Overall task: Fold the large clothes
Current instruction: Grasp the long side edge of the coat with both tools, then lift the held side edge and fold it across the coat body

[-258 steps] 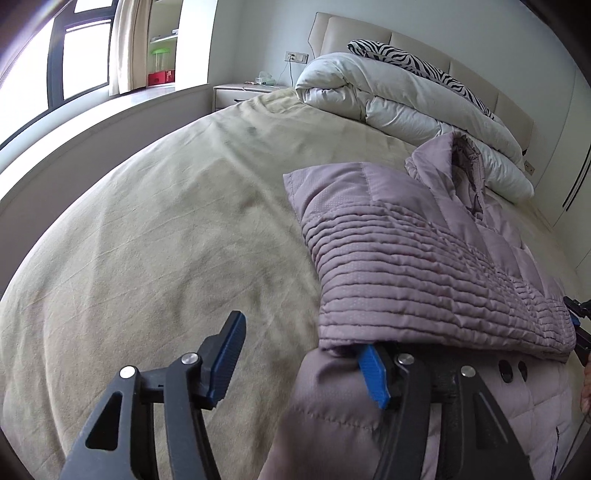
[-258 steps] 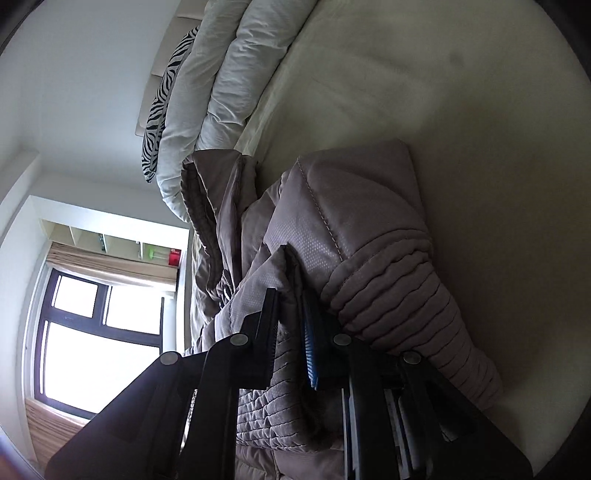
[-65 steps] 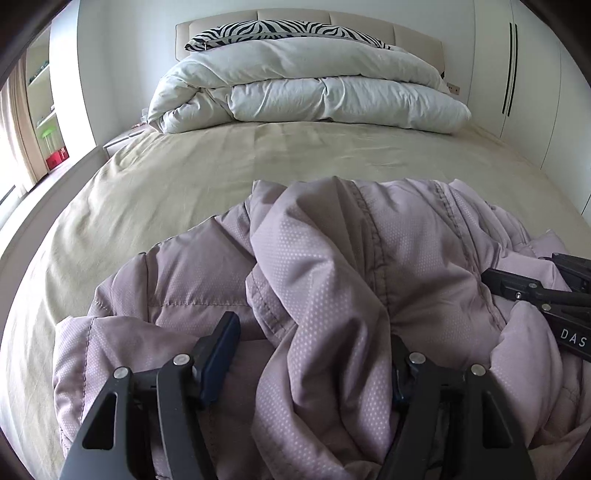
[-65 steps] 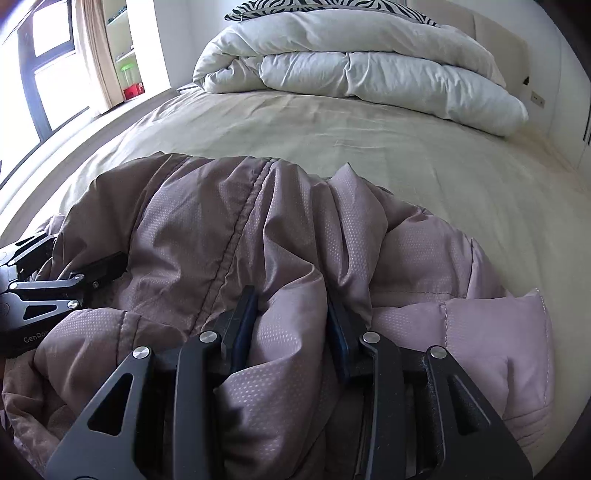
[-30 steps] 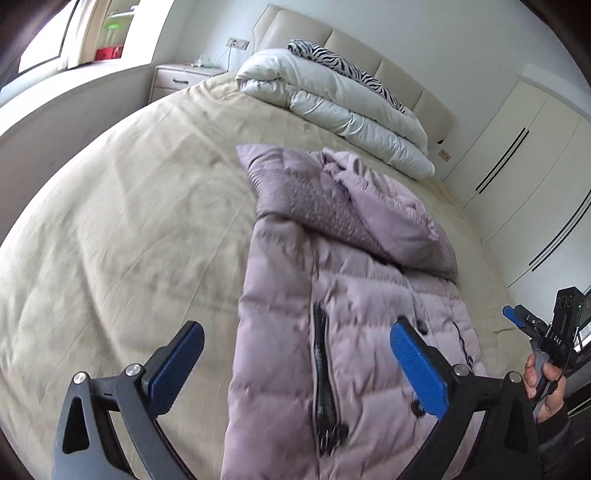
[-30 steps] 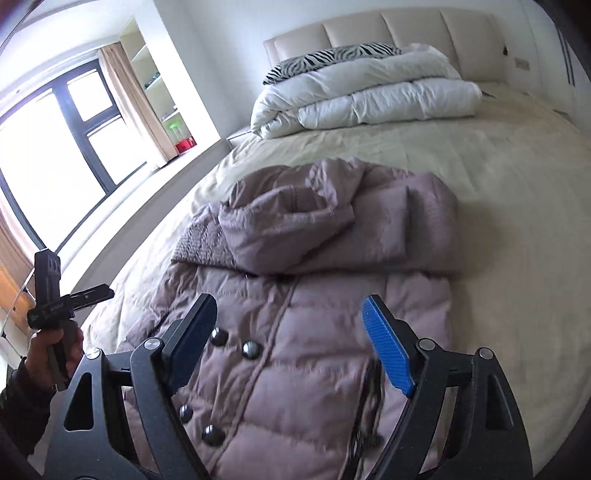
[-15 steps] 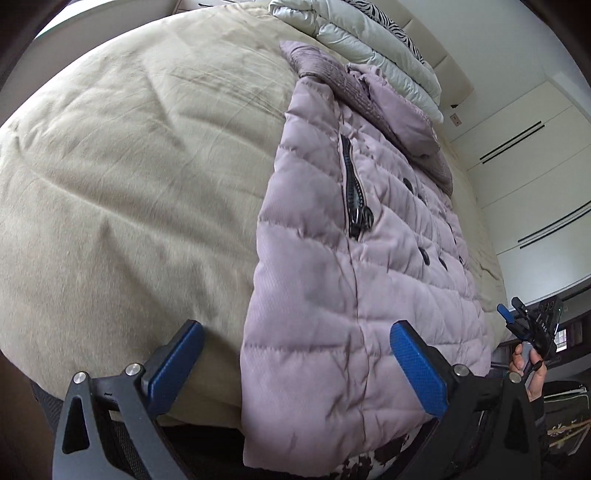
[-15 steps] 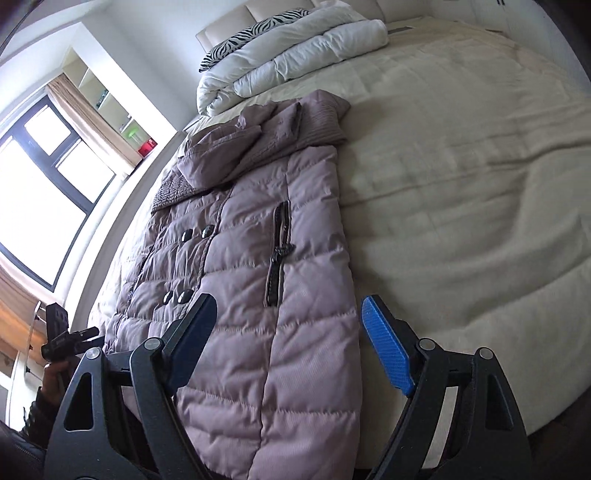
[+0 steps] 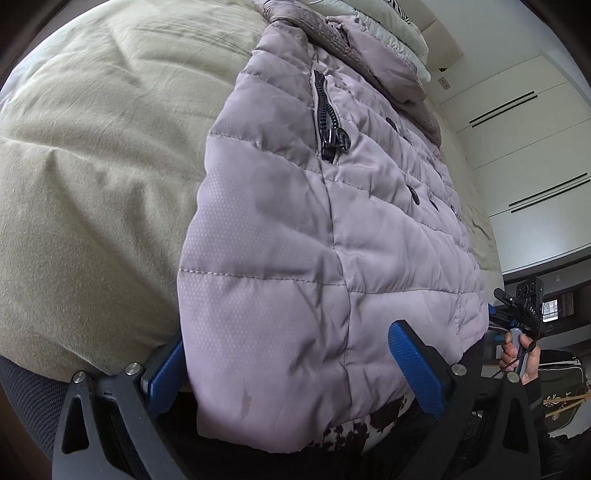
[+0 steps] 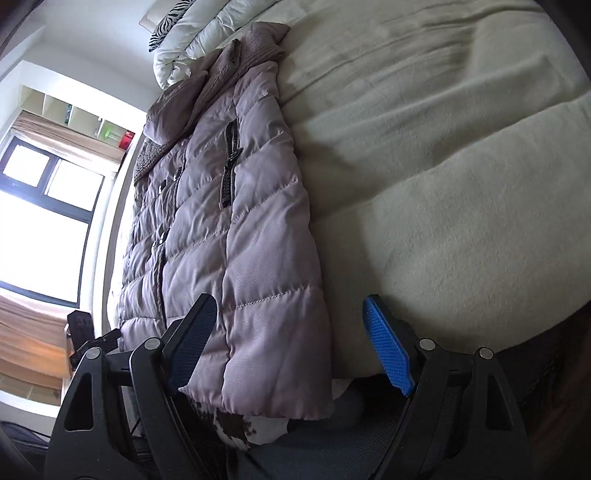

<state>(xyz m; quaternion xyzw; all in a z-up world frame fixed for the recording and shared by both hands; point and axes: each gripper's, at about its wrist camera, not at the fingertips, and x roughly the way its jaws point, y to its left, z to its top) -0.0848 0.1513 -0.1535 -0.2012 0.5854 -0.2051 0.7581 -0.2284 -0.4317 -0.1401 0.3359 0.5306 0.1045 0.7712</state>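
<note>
Mauve quilted puffer coat [image 9: 332,236] flat on the bed [image 9: 92,147], front up, lengthwise toward the headboard. Hem hangs over the near bed edge, spotted lining showing. Sleeves and hood folded across the top; pocket zipper [image 9: 328,122] open.

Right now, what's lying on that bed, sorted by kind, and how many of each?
Padded lilac coat: 1
White folded duvet: 1
Zebra-print pillow: 1
Total on the beige bed: 3
</note>
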